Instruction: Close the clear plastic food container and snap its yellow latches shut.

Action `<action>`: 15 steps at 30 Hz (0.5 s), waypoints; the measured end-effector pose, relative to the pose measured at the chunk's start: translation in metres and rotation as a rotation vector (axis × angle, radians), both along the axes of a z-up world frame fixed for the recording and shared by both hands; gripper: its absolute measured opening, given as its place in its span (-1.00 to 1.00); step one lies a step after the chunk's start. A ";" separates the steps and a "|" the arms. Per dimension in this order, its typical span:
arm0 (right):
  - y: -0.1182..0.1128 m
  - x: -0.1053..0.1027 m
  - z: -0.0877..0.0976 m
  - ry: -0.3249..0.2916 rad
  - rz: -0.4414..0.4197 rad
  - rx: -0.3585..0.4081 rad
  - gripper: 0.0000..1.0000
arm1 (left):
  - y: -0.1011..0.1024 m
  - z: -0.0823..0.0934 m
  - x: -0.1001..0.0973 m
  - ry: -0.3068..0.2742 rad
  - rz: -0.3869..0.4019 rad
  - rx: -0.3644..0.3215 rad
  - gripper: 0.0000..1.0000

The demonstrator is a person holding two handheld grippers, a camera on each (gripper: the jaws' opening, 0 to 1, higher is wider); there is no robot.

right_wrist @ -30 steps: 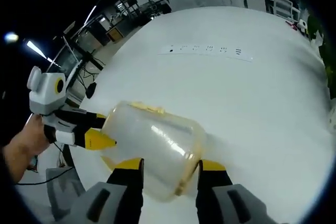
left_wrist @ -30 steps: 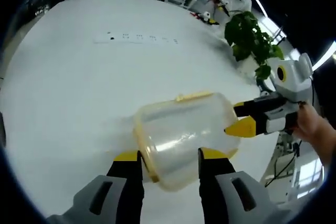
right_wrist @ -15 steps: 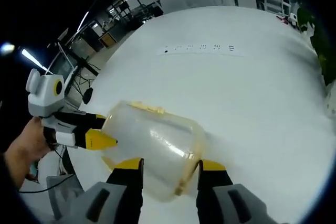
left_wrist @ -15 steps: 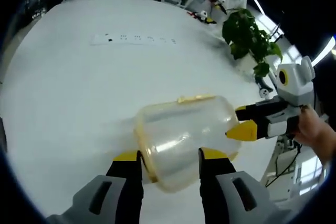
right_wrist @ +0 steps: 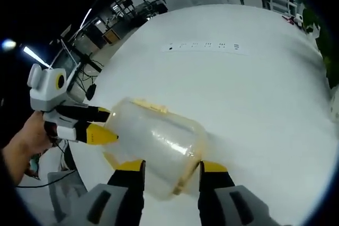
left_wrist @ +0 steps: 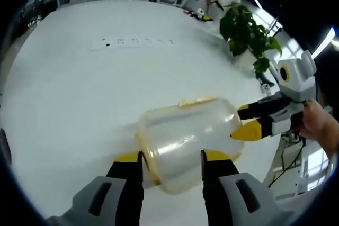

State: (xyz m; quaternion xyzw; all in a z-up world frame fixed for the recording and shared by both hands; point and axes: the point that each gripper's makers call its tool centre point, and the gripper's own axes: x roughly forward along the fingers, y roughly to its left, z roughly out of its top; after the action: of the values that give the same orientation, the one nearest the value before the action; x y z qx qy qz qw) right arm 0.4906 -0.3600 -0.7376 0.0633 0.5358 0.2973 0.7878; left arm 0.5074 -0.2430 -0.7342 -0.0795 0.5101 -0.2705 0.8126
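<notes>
The clear plastic container (left_wrist: 185, 136) lies on its side above the white table (left_wrist: 79, 88), with a yellow latch (left_wrist: 197, 100) on its upper side and a yellow rim (left_wrist: 144, 149) near my left jaw. My left gripper (left_wrist: 170, 165) is shut on it, one jaw on each side. My right gripper (left_wrist: 249, 121) comes in from the right and pinches the container's far end. In the right gripper view the container (right_wrist: 153, 141) sits between the jaws of my right gripper (right_wrist: 170, 170). There my left gripper (right_wrist: 100, 125) holds its left end, and the latch (right_wrist: 151, 106) faces up.
A white power strip (left_wrist: 132, 42) lies on the table further back, also seen as the power strip (right_wrist: 204, 46). A green potted plant (left_wrist: 246, 33) stands at the table's far right edge. A person's hand (right_wrist: 24, 141) holds the left gripper. Office desks and chairs stand beyond the table.
Both views have shifted slightly with the hands. The container stays held between the two grippers in the same pose.
</notes>
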 end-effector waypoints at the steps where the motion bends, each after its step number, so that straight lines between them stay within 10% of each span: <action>1: 0.000 -0.001 0.000 -0.001 0.002 -0.002 -0.27 | 0.000 0.002 0.001 0.002 0.010 -0.012 -0.14; 15: -0.007 -0.003 0.012 -0.029 0.043 0.015 -0.05 | 0.006 0.012 -0.004 -0.044 -0.104 0.059 0.02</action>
State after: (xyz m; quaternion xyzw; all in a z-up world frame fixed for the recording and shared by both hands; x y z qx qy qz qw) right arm 0.4877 -0.3666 -0.7253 0.0533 0.5232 0.3190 0.7885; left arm 0.5037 -0.2374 -0.7227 -0.0229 0.5032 -0.2991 0.8105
